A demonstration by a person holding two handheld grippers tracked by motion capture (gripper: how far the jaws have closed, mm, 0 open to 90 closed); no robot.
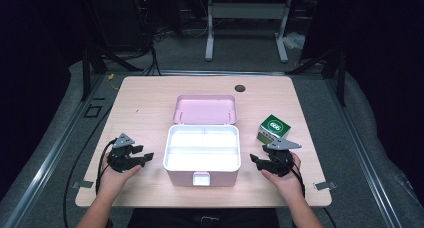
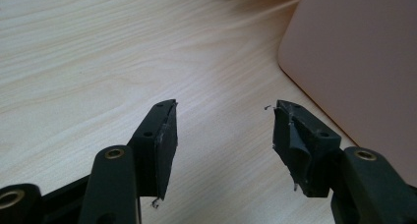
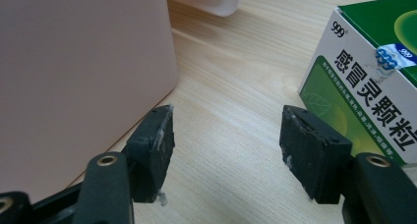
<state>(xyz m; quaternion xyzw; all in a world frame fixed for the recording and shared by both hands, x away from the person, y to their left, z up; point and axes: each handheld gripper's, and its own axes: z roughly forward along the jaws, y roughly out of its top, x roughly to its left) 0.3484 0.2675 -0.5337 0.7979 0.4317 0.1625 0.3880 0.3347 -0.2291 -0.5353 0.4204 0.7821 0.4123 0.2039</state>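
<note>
A pink storage box (image 1: 202,174) stands open at the middle of the wooden table, its white inside empty and its lid (image 1: 205,109) lying back behind it. A green and white carton (image 1: 274,128) sits to the right of the box. My left gripper (image 1: 144,154) rests on the table left of the box, open with nothing between its jaws; in the left gripper view (image 2: 223,121) the box wall (image 2: 354,62) is at the right. My right gripper (image 1: 256,161) lies between the box and the carton, open and empty (image 3: 226,121), with the box wall (image 3: 74,76) at its left and the carton (image 3: 373,86) at its right.
A dark round hole (image 1: 240,88) marks the table's far side. Bare wood lies left of the box and behind the lid. Black cables trail off the left table edge (image 1: 102,153). A white metal stand (image 1: 247,28) is on the floor beyond the table.
</note>
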